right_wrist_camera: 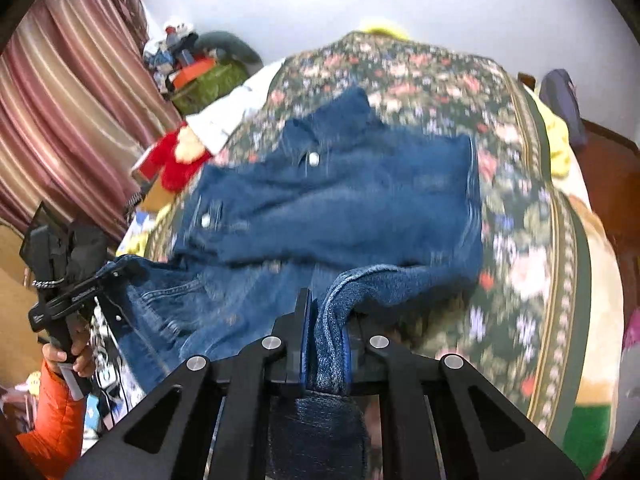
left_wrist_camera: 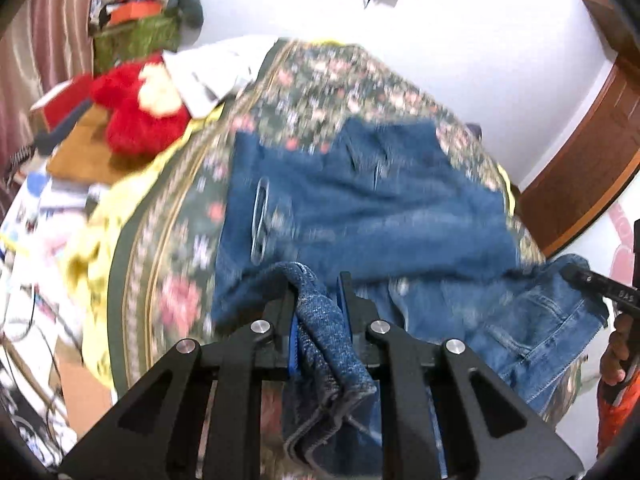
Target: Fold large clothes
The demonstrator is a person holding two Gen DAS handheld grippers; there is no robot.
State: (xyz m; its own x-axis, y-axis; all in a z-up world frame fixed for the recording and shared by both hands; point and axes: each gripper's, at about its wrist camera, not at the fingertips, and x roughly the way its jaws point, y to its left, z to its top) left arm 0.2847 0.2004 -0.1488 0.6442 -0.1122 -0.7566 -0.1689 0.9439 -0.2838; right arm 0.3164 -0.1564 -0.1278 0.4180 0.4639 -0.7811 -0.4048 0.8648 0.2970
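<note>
I've got the denim jacket [left_wrist_camera: 360, 208] spread on the bed [left_wrist_camera: 168, 240], on the floral bedspread, w/ its near hem lifted off the bed in both claws. Left claw [left_wrist_camera: 316, 304] is clenched on a bunched fold of denim at the near-left edge; right claw [right_wrist_camera: 326, 320] is clenched on the hem at the near-right. In the right wrist view the left claw [right_wrist_camera: 86, 286] shows at far left, pinching a lighter-wash corner w/ a pocket seam.

Judging by the task, the step in hand looks like carrying the near edge over toward the far side, to halve the jacket. To do it well I'd keep both claws level and the same gap apart, so the hem stays taut btwn them and the crease lands straight. I'd go slow; denim's heavy and stiff, so it'll likely drag the lower layer along if I pull flat rather than up and over. Don't let go till the edges line up w/ the collar end.

Pose: both claws point forward across the bed, slightly downward, fingers roughly vertical, cloth hanging back through them toward the cams. Frames are motion-blurred, so fine detail at the far edge I can't tell. Red plush toy [left_wrist_camera: 136, 112] sits far-left, well apart from the jacket.
</note>
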